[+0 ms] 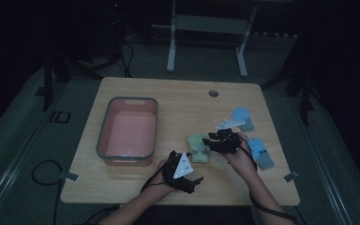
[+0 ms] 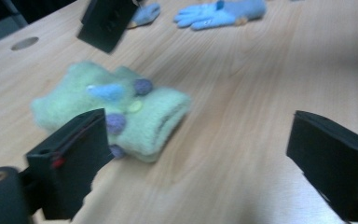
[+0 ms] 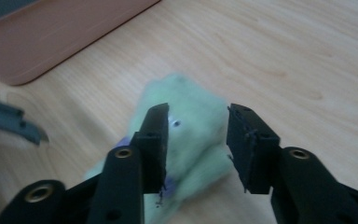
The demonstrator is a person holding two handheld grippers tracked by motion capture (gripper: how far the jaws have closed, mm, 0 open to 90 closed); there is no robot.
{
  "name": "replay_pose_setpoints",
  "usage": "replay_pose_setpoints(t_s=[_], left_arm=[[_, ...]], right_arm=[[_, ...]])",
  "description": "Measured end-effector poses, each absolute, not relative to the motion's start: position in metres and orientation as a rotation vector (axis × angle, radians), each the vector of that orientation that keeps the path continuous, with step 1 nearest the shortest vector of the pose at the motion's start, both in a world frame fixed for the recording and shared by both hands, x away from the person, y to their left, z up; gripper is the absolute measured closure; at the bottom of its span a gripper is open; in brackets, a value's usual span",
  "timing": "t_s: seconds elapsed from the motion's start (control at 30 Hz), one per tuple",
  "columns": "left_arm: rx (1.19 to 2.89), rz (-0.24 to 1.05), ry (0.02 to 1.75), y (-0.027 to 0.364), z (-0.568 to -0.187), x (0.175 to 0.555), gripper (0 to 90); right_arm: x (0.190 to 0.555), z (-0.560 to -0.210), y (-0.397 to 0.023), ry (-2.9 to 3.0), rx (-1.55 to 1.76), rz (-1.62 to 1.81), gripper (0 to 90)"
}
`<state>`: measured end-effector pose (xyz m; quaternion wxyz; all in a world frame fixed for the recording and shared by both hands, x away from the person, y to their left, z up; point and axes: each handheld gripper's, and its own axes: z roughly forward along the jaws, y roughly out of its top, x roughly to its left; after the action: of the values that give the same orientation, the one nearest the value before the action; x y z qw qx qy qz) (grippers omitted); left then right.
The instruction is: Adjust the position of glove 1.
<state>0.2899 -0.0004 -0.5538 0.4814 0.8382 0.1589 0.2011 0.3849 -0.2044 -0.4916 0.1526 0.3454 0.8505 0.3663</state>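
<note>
My right gripper [image 3: 196,140] has its jaws partly apart over the fuzzy green knitted glove [image 3: 186,140], which lies flat on the light wooden table [image 1: 178,96], not pinched. My left gripper [image 2: 200,163] waits near it, jaws wide and holding nothing. If I close too high, I may grab only fluff and the glove may slip. I see no words to read

Pink bin [image 1: 127,129] sits at 9 o'clock on the desk [image 1: 183,98], two blue gloves [image 1: 261,152] lie apart at 3 o'clock.
</note>
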Motion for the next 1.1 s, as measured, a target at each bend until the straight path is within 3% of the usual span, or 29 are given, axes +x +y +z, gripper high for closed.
replay_pose_setpoints(t_s=[0.2, 0.47, 0.67, 0.8, 0.87, 0.93, 1.0, 1.1], left_arm=[[2.066, 0.522, 0.338, -0.010, -0.549, 0.307, 16.5], [2.185, 0.471, 0.315, -0.021, -0.557, 0.338, 37.4], [2.267, 0.466, 0.271, -0.025, -0.565, 0.344, 41.3], [2.286, 0.480, 0.250, -0.025, -0.568, 0.344, 41.0], [2.286, 0.480, 0.250, -0.025, -0.568, 0.344, 40.8], [2.290, 0.493, 0.236, -0.025, -0.568, 0.343, 41.0], [2.291, 0.515, 0.233, -0.026, -0.568, 0.343, 45.4], [2.297, 0.541, 0.246, -0.024, -0.563, 0.345, 61.9]], right_arm=[[0.413, -0.493, -0.205, 2.518, 1.027, 1.081, 52.0], [0.440, -0.524, -0.199, 2.593, 1.111, 1.050, 47.0], [0.445, -0.539, -0.201, 2.659, 1.167, 1.045, 44.4], [0.449, -0.544, -0.204, 2.706, 1.222, 1.101, 53.6], [0.449, -0.545, -0.205, 2.715, 1.235, 1.117, 53.6], [0.448, -0.545, -0.205, 2.720, 1.252, 1.133, 61.8], [0.446, -0.543, -0.204, 2.711, 1.234, 1.116, 67.1], [0.443, -0.538, -0.201, 2.691, 1.212, 1.083, 72.3]])
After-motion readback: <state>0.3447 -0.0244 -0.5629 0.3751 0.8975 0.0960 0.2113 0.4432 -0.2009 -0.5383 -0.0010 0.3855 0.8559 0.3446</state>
